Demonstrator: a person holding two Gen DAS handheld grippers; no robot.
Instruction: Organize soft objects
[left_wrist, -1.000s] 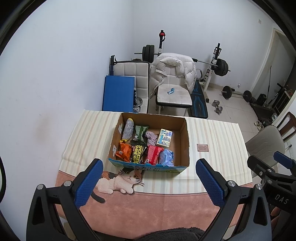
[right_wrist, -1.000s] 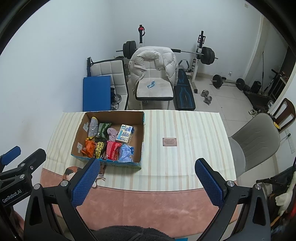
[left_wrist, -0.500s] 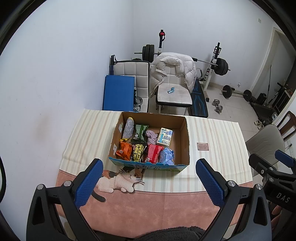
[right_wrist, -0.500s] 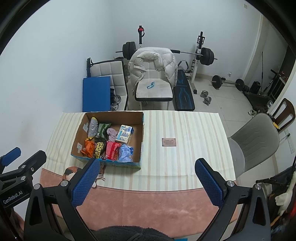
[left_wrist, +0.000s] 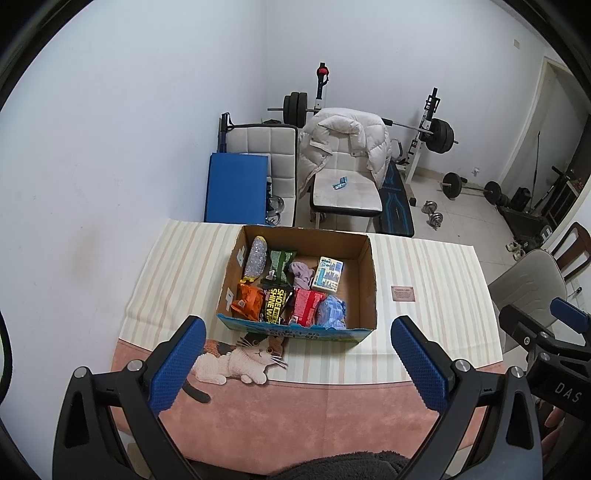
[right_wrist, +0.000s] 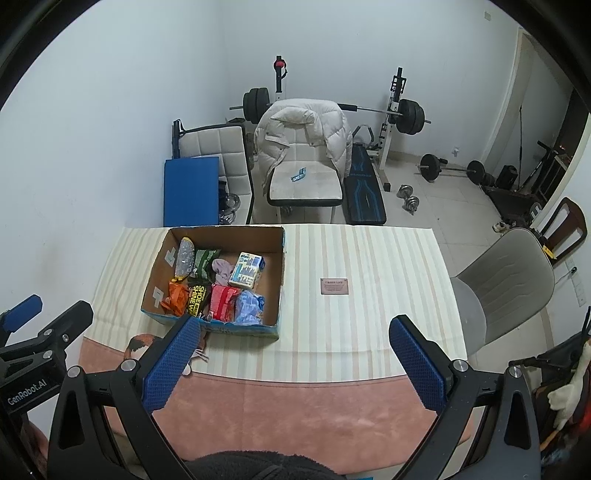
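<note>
An open cardboard box (left_wrist: 364, 258) stands on the striped tablecloth; it also shows in the right wrist view (right_wrist: 280, 258). Inside lie several soft packs: an orange pack (left_wrist: 249, 301), a black shoe-shine pack (left_wrist: 275, 304), a red pack (left_wrist: 306, 305), a blue pack (left_wrist: 332, 312), a purple cloth (left_wrist: 301, 273), a green pack (left_wrist: 280, 262), a silver pouch (left_wrist: 255, 260) and a tissue pack (left_wrist: 327, 275). My left gripper (left_wrist: 297, 363) is open and empty, above the table's near edge in front of the box. My right gripper (right_wrist: 291, 358) is open and empty, right of the box.
A small brown card (right_wrist: 334, 286) lies on the cloth right of the box. A grey chair (right_wrist: 502, 284) stands at the table's right end. Beyond the table are a chair with a white jacket (left_wrist: 343, 147), a blue mat (left_wrist: 236, 188) and weights.
Both grippers have drifted slightly; the box sits a little higher in the left wrist view. Nothing was taken hold of or let go.
</note>
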